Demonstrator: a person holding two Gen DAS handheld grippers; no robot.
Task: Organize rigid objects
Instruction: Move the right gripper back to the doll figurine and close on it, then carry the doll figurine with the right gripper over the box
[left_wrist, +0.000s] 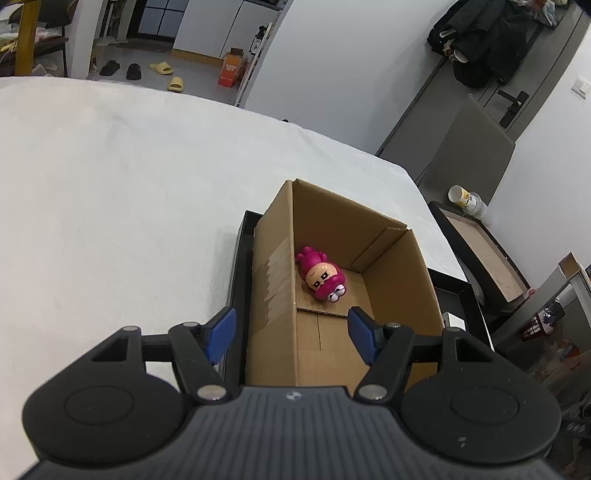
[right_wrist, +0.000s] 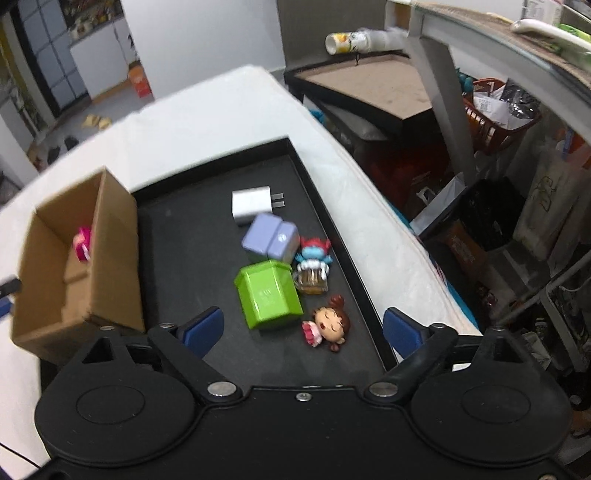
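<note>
My left gripper hangs with jaws apart and empty over the cardboard box holding a pink figurine, while my right gripper, likewise spread empty, hovers above the black tray beside that box, where a green tin, white charger and dolls lie.

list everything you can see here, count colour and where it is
cardboard box: 1, brown, open, standing in the tray's left end
pink figurine: 1, pink, lying on the box floor
tray: 1, black, on the white table
table: 1, white cover
charger plug: 1, white, far part of the tray
lilac case: 1, pale purple, just nearer than the plug
green tin: 1, green, mid tray
blue figurine: 1, blue with red hair, right of the tin
small glass bottle: 1, amber, below the blue figurine
girl figurine: 1, brown hair, pink dress, lying near the tray's right rim
left gripper: open, over the box
right gripper: open, over the tray
</note>
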